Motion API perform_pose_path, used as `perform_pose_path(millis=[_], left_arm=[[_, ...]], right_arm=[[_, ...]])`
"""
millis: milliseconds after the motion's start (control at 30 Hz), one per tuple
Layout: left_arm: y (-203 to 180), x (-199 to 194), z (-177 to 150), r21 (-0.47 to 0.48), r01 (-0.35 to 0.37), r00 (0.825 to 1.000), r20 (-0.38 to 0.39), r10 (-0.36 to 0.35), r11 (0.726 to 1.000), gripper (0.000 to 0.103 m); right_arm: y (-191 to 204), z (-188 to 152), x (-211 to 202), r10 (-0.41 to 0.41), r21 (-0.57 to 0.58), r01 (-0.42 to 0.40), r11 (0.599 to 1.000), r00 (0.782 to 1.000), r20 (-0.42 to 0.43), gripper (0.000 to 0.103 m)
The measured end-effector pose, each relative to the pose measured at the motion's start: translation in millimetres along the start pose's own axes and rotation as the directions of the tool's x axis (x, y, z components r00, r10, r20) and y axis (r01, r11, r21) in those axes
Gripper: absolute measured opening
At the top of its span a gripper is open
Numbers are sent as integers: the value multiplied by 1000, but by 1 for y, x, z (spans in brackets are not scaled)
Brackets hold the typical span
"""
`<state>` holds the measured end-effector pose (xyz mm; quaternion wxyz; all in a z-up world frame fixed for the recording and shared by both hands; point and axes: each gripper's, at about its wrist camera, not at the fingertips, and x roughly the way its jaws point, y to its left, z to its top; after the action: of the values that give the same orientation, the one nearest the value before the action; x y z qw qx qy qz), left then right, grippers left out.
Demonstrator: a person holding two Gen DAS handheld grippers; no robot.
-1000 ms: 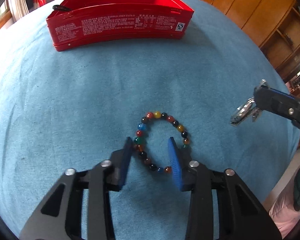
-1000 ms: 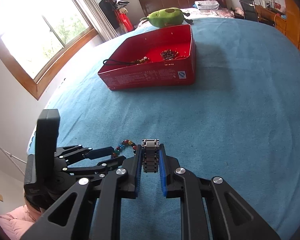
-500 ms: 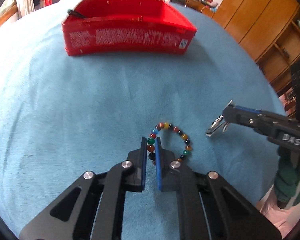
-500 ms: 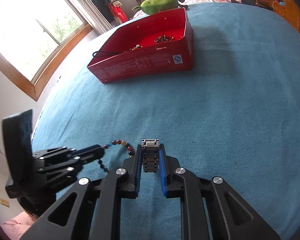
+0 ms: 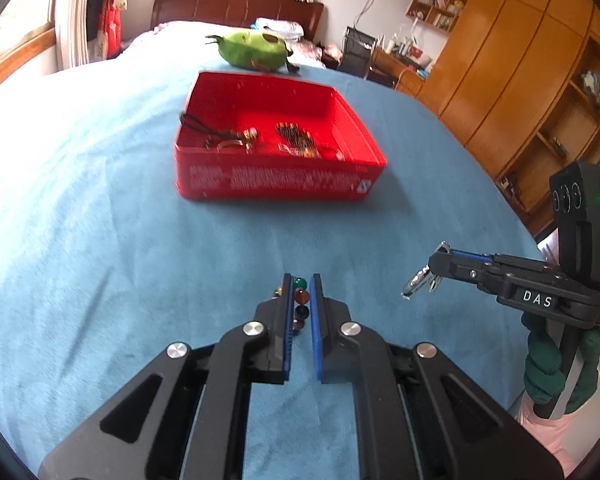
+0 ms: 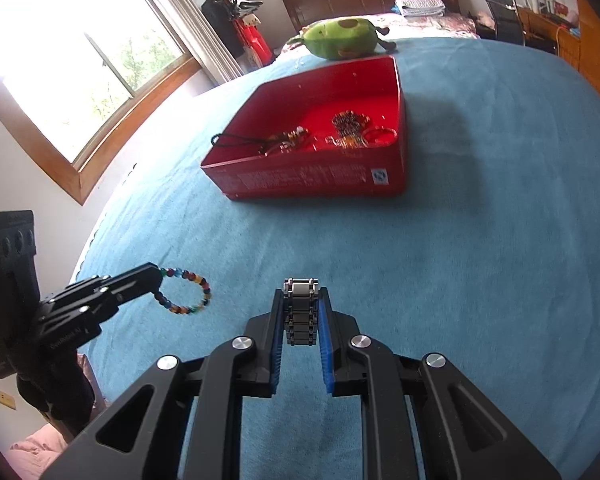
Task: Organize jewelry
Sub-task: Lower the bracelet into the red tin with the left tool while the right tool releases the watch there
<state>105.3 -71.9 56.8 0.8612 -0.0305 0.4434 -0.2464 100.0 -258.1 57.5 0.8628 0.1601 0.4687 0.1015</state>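
My left gripper [image 5: 301, 294] is shut on a multicoloured bead bracelet [image 5: 300, 303] and holds it lifted above the blue blanket; from the right wrist view the bracelet [image 6: 188, 291] hangs as a loop from the left gripper [image 6: 156, 274]. My right gripper [image 6: 301, 300] is shut on a silver metal link bracelet [image 6: 300, 308], also held above the blanket; it shows in the left wrist view [image 5: 420, 280]. An open red tin box [image 5: 276, 176] ahead holds several jewelry pieces [image 5: 296, 140].
A green avocado plush toy [image 5: 254, 49] lies beyond the box. Wooden wardrobes [image 5: 520, 80] stand to the right, a window [image 6: 80, 60] to the left. The blue blanket [image 6: 480, 240] covers the bed.
My left gripper closed on the bead bracelet and lifted it off the blanket. Both grippers rose, so the inside of the red box now shows.
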Motion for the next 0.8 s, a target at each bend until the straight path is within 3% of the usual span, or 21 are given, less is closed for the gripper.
perform_pose_path(millis=[233,433,600,800], left_arm=[[1,-2,47,-14,-12,998,60,13,1000,6],[6,4,105,-28,-22,993,113,25,999,6],[8,28,146,-25,-35,989,145,38,999,6],[19,91,177,-46,-62,995,81,66,997,6]], right_arm=[[13,38,-5,10,-30,-10,1000,1000,14,16],[16,97,1,2,-30,-1,1000,999,45,16],[7,143,35,-32,-10,32,999,999,23,16],[-12,167,95,-50,17,51,999,998,-47,16]])
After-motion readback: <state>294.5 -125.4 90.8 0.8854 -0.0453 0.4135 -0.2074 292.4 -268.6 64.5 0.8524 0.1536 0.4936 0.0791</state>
